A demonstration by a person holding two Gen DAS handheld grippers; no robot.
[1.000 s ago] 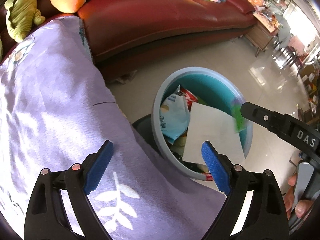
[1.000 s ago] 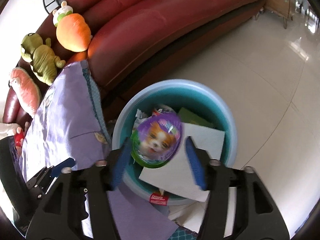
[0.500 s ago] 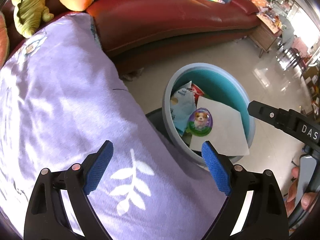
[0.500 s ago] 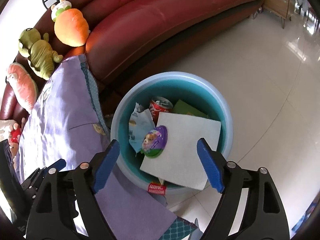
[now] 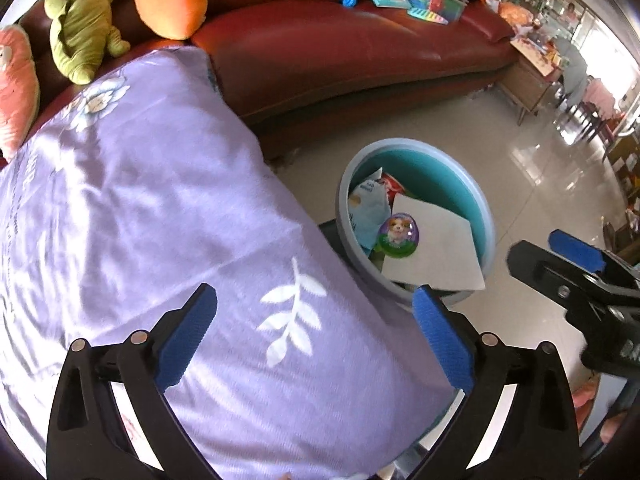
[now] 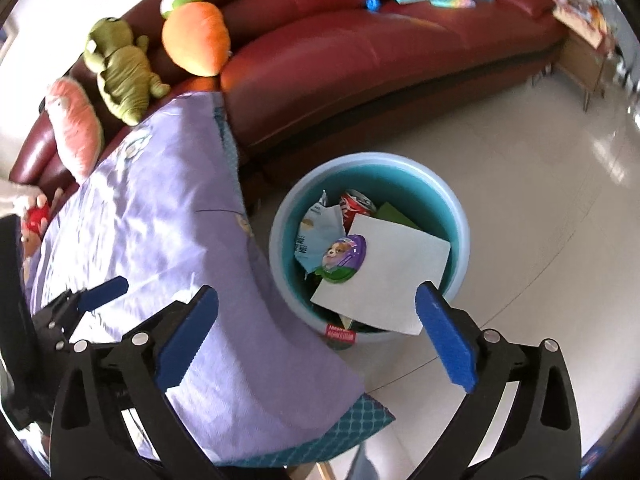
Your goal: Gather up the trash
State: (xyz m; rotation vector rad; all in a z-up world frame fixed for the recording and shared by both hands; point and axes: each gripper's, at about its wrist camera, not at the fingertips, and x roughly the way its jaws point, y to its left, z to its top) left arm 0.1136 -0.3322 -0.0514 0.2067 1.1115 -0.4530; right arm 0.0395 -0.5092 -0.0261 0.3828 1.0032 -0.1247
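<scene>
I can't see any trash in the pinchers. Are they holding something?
No. The left gripper and right gripper are both open and empty. The puppy wrapper lies in the bin.

1. Across the top of both frames: a dark red leather sofa [image 6: 360, 52], curved, glossy.
2. At upper left on its cushions: plush toys, among them an orange carrot [image 6: 196, 40] and a green creature [image 5: 82, 28].
3. Lower left: a lilac floral cloth [image 5: 160, 220] draped over furniture.
4. Right half: pale glossy floor tiles [image 6: 540, 200], bright with reflected daylight.
5. Upper right: a wooden side table [image 5: 528, 84].
</scene>
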